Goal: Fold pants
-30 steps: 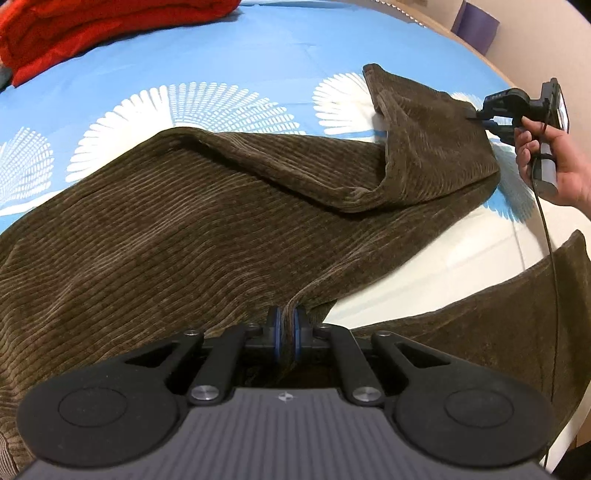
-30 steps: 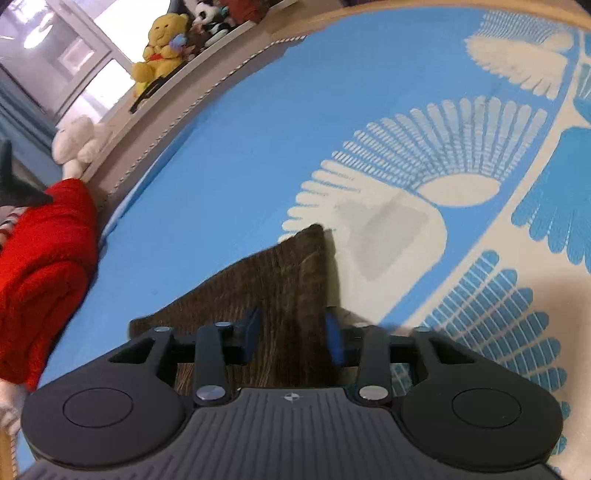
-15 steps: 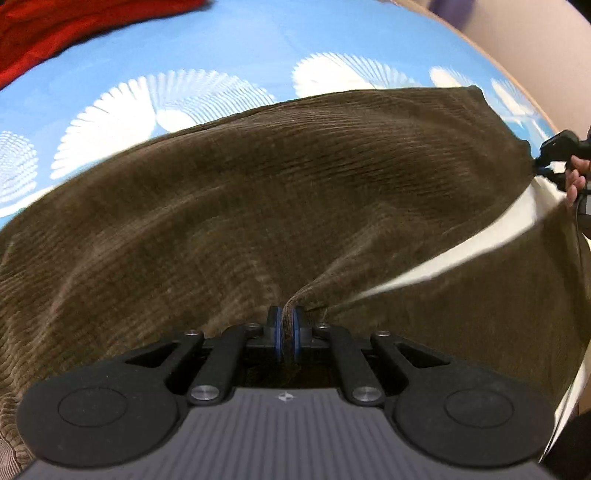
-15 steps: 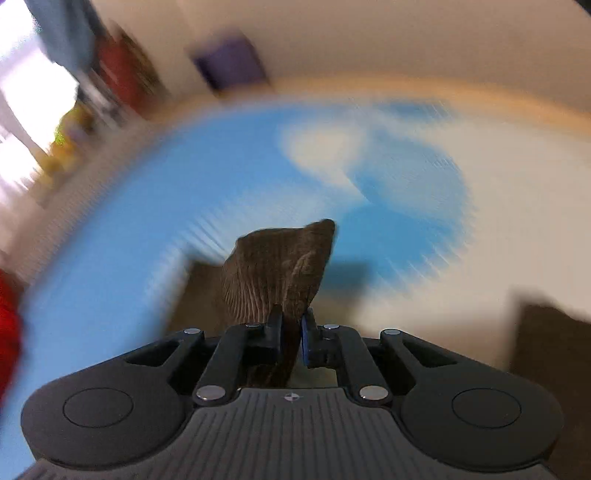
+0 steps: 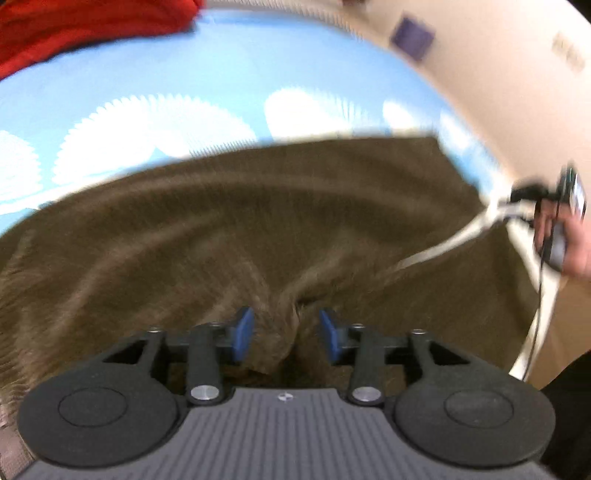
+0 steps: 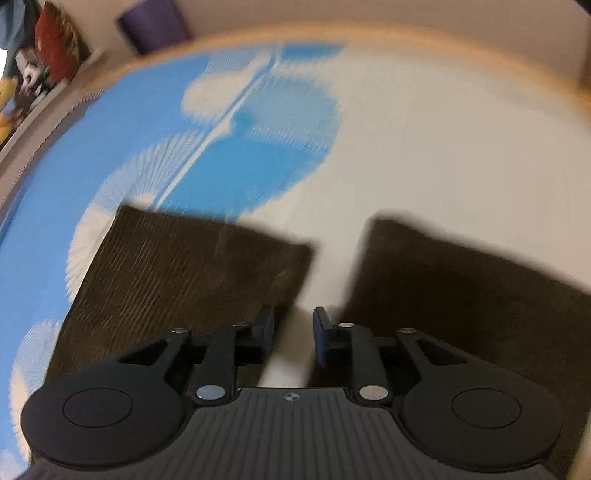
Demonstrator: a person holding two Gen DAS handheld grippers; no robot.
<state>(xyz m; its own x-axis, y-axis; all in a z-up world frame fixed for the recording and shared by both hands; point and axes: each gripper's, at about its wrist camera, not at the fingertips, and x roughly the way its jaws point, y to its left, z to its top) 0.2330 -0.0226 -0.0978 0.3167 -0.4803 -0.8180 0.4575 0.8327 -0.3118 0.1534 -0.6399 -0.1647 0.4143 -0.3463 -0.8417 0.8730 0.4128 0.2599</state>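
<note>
Both apart: left tool point(image 5: 286, 334) straddling a pants point(image 5: 221, 229) ridge, right tool point(image 6: 293, 332) over the bed point(image 6: 424, 147) between legs.

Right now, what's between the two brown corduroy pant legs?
In the right wrist view, only a bare strip of white-and-blue bedsheet separates the brown corduroy pant legs.

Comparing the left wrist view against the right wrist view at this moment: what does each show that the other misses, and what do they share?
Only the left wrist view shows the red cloth, the person's right hand and a fabric bunch rising between the open left gripper.

Only the right wrist view shows both pant-leg ends lying flat with a strip of sheet between them, the open right gripper above that strip, and the toys on a shelf.

Both show the brown pants and the blue-and-white bedsheet.
</note>
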